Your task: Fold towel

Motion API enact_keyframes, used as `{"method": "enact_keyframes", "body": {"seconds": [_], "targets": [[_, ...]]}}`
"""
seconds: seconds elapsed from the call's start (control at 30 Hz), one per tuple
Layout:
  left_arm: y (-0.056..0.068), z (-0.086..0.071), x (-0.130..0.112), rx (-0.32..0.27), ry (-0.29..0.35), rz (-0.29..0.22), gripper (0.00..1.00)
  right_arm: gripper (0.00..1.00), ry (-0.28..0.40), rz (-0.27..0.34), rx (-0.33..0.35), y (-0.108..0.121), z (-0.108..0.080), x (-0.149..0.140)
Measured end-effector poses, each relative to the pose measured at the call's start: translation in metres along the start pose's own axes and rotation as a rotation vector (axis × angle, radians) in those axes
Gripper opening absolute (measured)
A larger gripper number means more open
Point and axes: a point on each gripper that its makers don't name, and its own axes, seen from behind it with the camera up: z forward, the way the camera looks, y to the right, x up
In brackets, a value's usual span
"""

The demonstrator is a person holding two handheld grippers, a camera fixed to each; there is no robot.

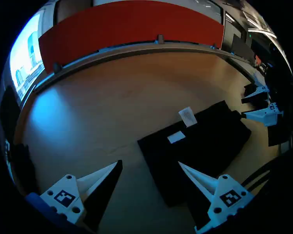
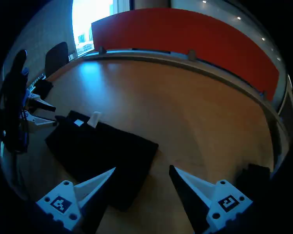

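- I am holding the left gripper point(image 1: 149, 163) wide open and empty at one end of the towel point(image 1: 201, 148).
- I am holding the right gripper point(image 2: 142, 168) likewise open and empty at the opposite end, probably for a two-ended pickup.

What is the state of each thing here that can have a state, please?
left gripper: open, holding nothing.
right gripper: open, holding nothing.
towel: lying flat on the table, not gripped by either gripper.
white tag: exposed on top of the towel.
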Motion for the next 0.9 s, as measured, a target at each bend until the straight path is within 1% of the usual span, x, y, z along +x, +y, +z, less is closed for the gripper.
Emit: {"method": "enact_keyframes", "body": {"seconds": [0.27,0.47,0.77,0.9], "targets": [[-0.014,-0.012,-0.009,0.032,0.006,-0.026,0.94,0.96,0.008,-0.017,0.03,-0.016,0.004,0.006],[-0.025,-0.024,-0.02,0.059,0.01,-0.067,0.94,0.96,0.007,-0.042,0.054,-0.032,0.01,0.01],[-0.049,-0.048,-0.044,0.115,0.013,-0.117,0.94,0.96,0.008,-0.086,0.103,-0.065,0.023,0.02],[-0.06,-0.059,-0.056,0.139,0.014,-0.148,0.94,0.96,0.004,-0.112,0.127,-0.081,0.029,0.023]]}}
